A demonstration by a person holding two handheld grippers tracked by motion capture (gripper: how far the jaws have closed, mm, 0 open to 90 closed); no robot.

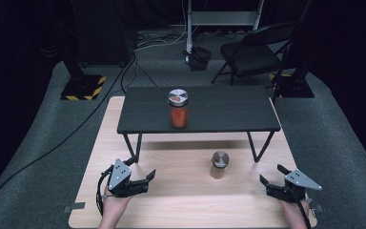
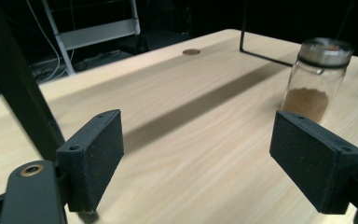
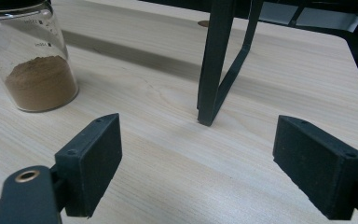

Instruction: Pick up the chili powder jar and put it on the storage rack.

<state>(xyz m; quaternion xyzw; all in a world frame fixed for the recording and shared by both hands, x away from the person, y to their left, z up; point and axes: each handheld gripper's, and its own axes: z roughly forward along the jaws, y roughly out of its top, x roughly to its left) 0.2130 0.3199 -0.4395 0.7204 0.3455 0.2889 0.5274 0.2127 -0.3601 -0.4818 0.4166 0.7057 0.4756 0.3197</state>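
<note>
A glass jar of brown powder point(image 1: 219, 165) with a silver lid stands on the wooden table point(image 1: 181, 205), in front of a small black shelf point(image 1: 219, 112). A taller jar of red-orange contents point(image 1: 178, 109) stands on top of that shelf. My left gripper point(image 1: 142, 168) rests open near the table's front left, with the brown jar point(image 2: 318, 79) ahead to its right. My right gripper point(image 1: 274, 173) stands open at the front right; the brown jar point(image 3: 35, 60) is far left of it and a shelf leg point(image 3: 214, 65) lies straight ahead. Nothing sits between either pair of jaws.
The shelf's thin black legs point(image 1: 136, 145) stand on the wooden table. Beyond the table are a folding chair point(image 1: 255, 52), stand bases with hazard stripes point(image 1: 83, 87) and cables on grey carpet.
</note>
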